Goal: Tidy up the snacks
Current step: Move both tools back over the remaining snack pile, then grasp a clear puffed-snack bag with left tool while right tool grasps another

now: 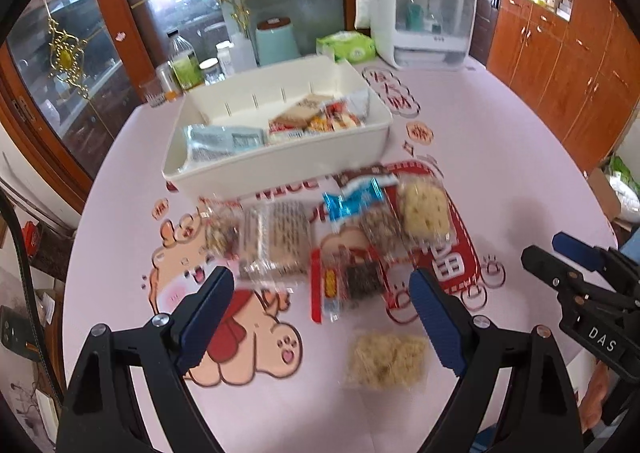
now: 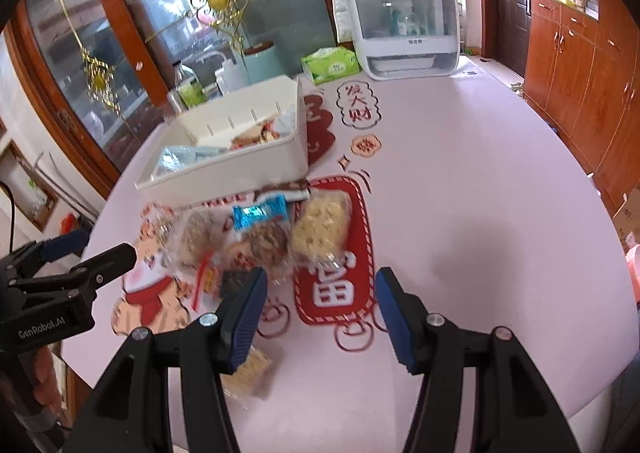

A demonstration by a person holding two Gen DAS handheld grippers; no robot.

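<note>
A white storage bin (image 1: pixel 276 161) (image 2: pixel 240 173) holds several wrapped snacks, among them a pale blue pack (image 1: pixel 224 141). In front of it a heap of loose snack packs lies on the pink table: a blue-wrapped candy (image 1: pixel 352 199) (image 2: pixel 260 213), a yellow cracker pack (image 1: pixel 424 209) (image 2: pixel 320 225), a brown biscuit pack (image 1: pixel 276 241) and a dark pack (image 1: pixel 360 279). One pale noodle-like pack (image 1: pixel 386 359) lies apart, near the front. My left gripper (image 1: pixel 320 317) hovers open over the heap, empty. My right gripper (image 2: pixel 320 317) hangs open and empty just right of the heap.
The table (image 2: pixel 480 213) carries cartoon stickers. At its far edge stand bottles and jars (image 1: pixel 184 69), a teal canister (image 1: pixel 276 41), a green tissue pack (image 2: pixel 330 65) and a white covered rack (image 2: pixel 400 33). Wooden cabinets (image 2: pixel 580 73) line the right side.
</note>
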